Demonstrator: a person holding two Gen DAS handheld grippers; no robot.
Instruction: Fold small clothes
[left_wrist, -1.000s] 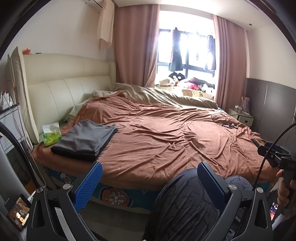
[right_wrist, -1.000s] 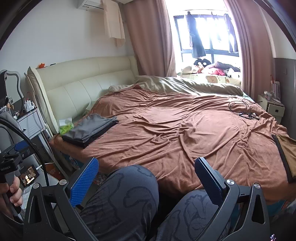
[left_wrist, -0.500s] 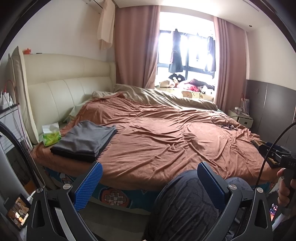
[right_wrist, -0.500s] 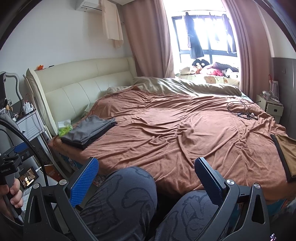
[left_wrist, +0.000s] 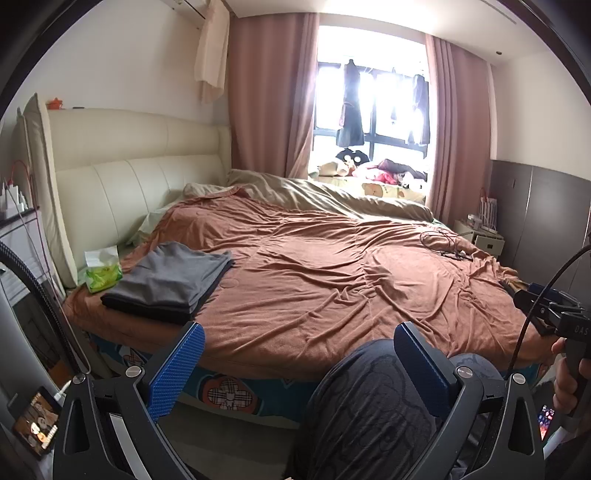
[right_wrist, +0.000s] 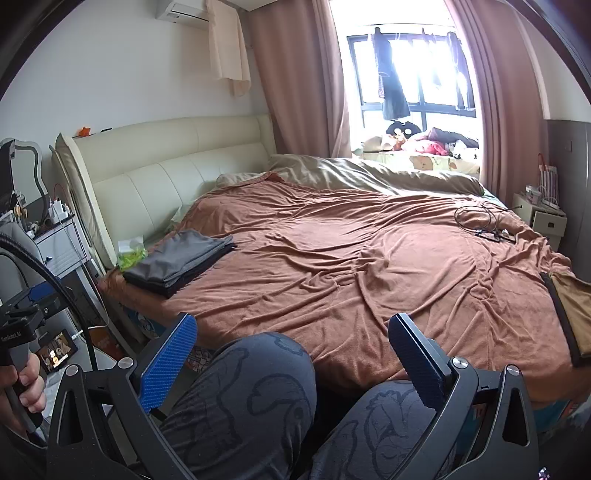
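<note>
Left wrist view: my left claw (left_wrist: 295, 363) hangs released, its blue fingers wide apart with nothing between them, above my knee (left_wrist: 373, 398) in dark patterned trousers. Ahead lies a wide bed (left_wrist: 332, 280) under a rumpled brown blanket. On its near left corner sits a stack of folded grey clothes (left_wrist: 171, 282), neat and flat, just beside a green tissue pack (left_wrist: 102, 271). At the right edge, my right hand (left_wrist: 569, 380) grips the handle of the other claw. Over the last second almost nothing has shifted here; the view has only drifted a little, and the stack lies as it did.

Right wrist view: my right claw (right_wrist: 291, 363) is also released and empty, held over both knees. The same grey stack (right_wrist: 181, 260) rests at the left edge of the bed, well apart from both claws. A coiled cable (right_wrist: 480, 221) lies on the far right of the blanket, and a tan cloth with a dark edge (right_wrist: 570, 314) hangs at the near right corner. My left hand (right_wrist: 26, 384) holds its handle at the far left. Again, the last second brought no real change.

I judge this a pause: the visible clothes are already folded, and no unfolded small garment lies within reach, so either the work is finished or the next piece must be fetched.
</note>
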